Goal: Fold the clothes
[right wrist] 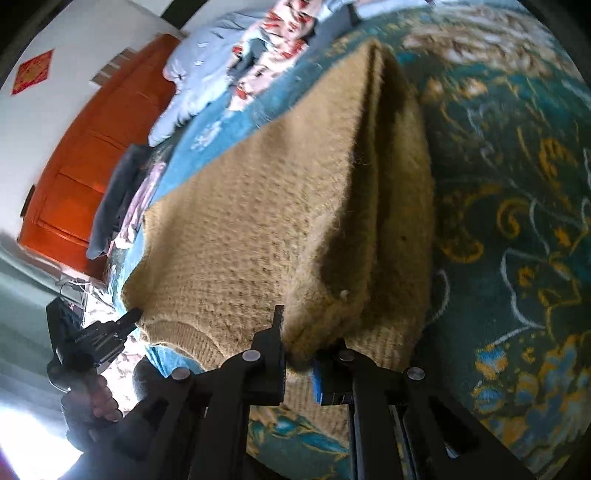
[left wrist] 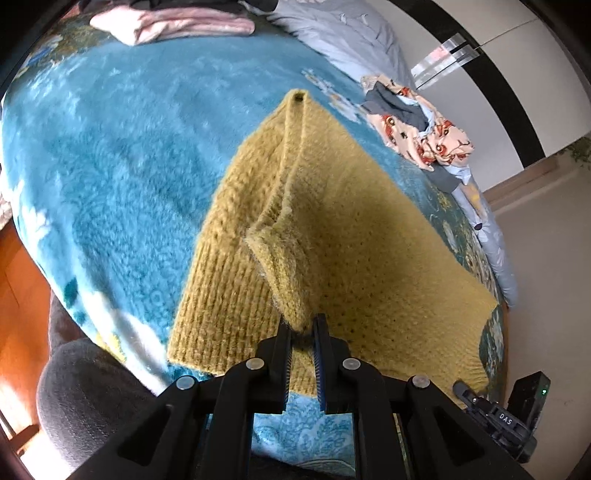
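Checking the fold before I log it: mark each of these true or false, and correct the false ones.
1. Both grippers pinch the yellow sweater. True: the left gripper and right gripper each clamp knit.
2. The sweater lies on a bare wooden table. False: it lies on a blue fleece blanket.
3. A pink garment lies at the blanket's far edge. True.
4. The left gripper is open and empty. False: it is shut on a sweater fold.

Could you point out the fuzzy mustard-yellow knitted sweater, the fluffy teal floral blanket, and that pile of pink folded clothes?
Fuzzy mustard-yellow knitted sweater (left wrist: 369,236): left wrist view, on its flat knit body.
Fluffy teal floral blanket (left wrist: 122,155): left wrist view, on a bare teal stretch.
Pile of pink folded clothes (left wrist: 173,24): left wrist view, on its top fold.
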